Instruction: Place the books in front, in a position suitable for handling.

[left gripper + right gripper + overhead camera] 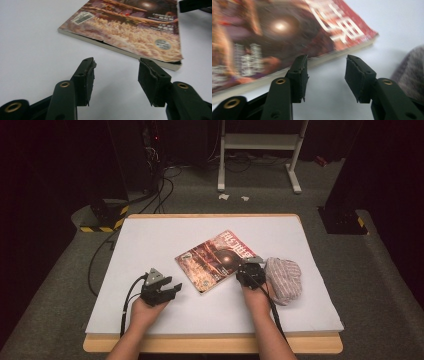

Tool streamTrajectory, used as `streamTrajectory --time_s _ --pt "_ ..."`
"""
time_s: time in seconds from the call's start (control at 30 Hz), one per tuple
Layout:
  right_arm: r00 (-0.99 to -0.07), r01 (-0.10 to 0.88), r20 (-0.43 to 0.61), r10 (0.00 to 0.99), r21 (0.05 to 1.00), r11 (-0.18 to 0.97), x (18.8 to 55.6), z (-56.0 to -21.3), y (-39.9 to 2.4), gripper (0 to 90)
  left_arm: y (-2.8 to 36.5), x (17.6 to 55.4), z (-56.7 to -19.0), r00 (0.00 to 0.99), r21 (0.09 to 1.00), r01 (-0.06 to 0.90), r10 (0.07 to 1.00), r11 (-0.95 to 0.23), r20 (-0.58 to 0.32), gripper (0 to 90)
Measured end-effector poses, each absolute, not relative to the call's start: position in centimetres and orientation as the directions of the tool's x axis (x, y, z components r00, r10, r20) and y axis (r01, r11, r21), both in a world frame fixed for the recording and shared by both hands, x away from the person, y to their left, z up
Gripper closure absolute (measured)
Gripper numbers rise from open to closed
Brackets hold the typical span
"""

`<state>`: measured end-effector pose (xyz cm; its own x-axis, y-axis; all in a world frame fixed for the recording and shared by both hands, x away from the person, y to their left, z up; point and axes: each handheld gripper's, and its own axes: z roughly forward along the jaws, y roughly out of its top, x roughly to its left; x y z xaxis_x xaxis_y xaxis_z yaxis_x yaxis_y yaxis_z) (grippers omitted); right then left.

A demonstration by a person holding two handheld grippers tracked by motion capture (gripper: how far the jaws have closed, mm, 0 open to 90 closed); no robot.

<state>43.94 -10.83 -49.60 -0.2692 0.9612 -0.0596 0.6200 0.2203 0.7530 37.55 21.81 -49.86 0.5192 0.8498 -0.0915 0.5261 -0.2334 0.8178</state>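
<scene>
A person's two hand-held tools closed in on a paperback book [218,261] lying flat and askew near the middle of a white-covered counter [150,240], its red-and-brown cover facing up. The left gripper [172,287] hovered just off the book's near-left edge, its jaws spread with nothing between them; in the left gripper view that edge [117,48] lay just ahead of the tips, the cover slightly frayed and lifting there. The right gripper [248,268] sat at the book's near-right edge, jaws likewise parted around bare counter, with the left pad [300,75] right beside the page block, though contact could not be made out through the blur. A crumpled striped cloth [284,279] rested just to the right of that hand. By the look of it, the step in hand was getting a hold on the book from both sides. Doing that well would seem to call for bringing one jaw low, almost skimming the counter, so it slid under the cover or the whole block rather than pushing the book away, while the other side steadied it. The loose cover edge on the left offered an easy entry, but pinching the cover alone risked bending or tearing it. The right hand would also need to keep clear of the cloth beside it.
</scene>
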Motion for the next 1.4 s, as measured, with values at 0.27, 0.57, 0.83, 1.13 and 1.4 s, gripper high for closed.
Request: streamTrajectory --time_s 0.27,0.57,0.83,1.13,1.4 --pt "-0.559 0.522 0.018 0.829 0.784 0.335 39.7 -49.1 -3.2 32.6 22.6 37.3 -49.8 0.498 0.821 0.531 0.861 -0.209 -0.102 46.4" --pt "-0.573 0.502 -0.130 0.809 0.724 0.472 39.1 -50.6 0.5 27.3 23.1 36.6 -49.6 0.519 0.827 0.520 0.848 -0.213 -0.108 46.4" --pt "-0.533 0.544 -0.086 0.841 0.726 0.420 38.3 -50.4 -3.8 26.8 23.5 36.4 -49.5 0.523 0.830 0.519 0.844 -0.205 -0.119 46.4" --pt "-0.377 0.619 -0.029 0.926 0.736 0.275 38.2 -50.3 -11.1 36.5 21.7 37.4 -49.6 0.534 0.831 0.519 0.835 -0.202 -0.131 44.5" --pt "-0.414 0.580 0.024 0.910 0.778 0.243 38.6 -49.1 -11.9 37.2 18.4 41.6 -50.2 0.514 0.797 0.560 0.849 -0.225 -0.121 41.7"
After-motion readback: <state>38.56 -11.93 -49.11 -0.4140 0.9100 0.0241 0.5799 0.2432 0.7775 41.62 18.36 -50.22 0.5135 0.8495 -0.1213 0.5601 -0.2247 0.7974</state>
